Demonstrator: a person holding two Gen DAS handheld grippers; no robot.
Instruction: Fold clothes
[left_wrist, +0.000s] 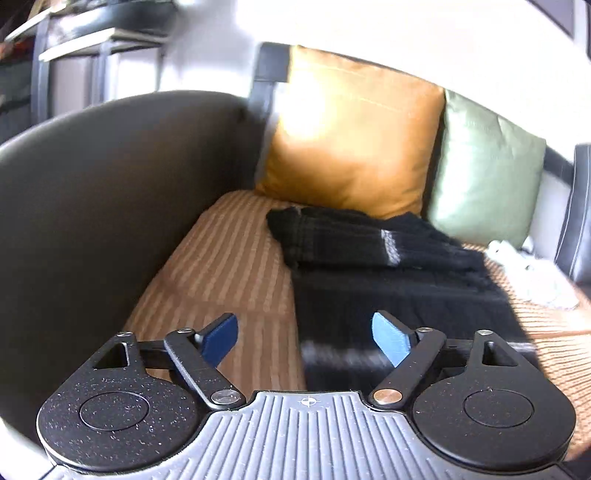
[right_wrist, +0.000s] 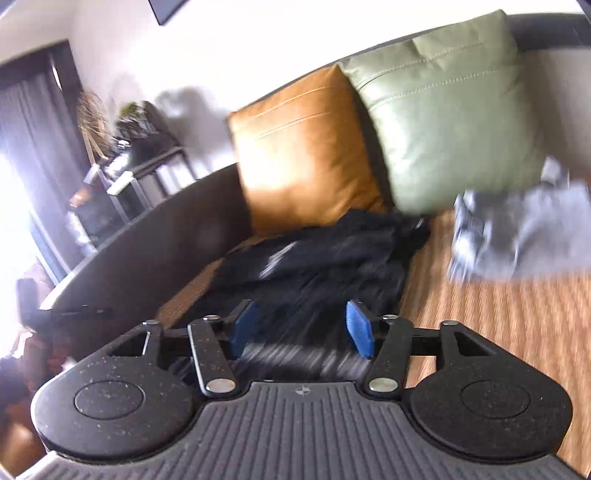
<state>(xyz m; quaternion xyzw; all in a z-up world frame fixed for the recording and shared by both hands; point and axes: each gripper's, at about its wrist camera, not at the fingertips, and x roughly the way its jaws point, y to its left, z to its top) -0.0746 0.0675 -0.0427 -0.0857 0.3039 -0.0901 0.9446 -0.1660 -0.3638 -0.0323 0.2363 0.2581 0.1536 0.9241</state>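
A black garment (left_wrist: 373, 266) with a pale stripe lies partly folded on the brown striped sofa seat (left_wrist: 229, 258), its far edge doubled over. My left gripper (left_wrist: 306, 339) hangs above the garment's near left edge, blue pads wide apart with nothing between them. In the right wrist view the same black garment (right_wrist: 325, 258) is motion-blurred under my right gripper (right_wrist: 301, 328), whose pads stand apart and hold nothing. A crumpled grey garment (right_wrist: 524, 236) lies on the seat to the right; a white garment (left_wrist: 532, 273) shows at the right in the left wrist view.
An orange cushion (left_wrist: 354, 136) and a green cushion (left_wrist: 484, 170) lean on the sofa back behind the clothes. The dark curved armrest (left_wrist: 110, 206) rises at the left. A shelf unit (right_wrist: 122, 192) with plants stands beyond the armrest.
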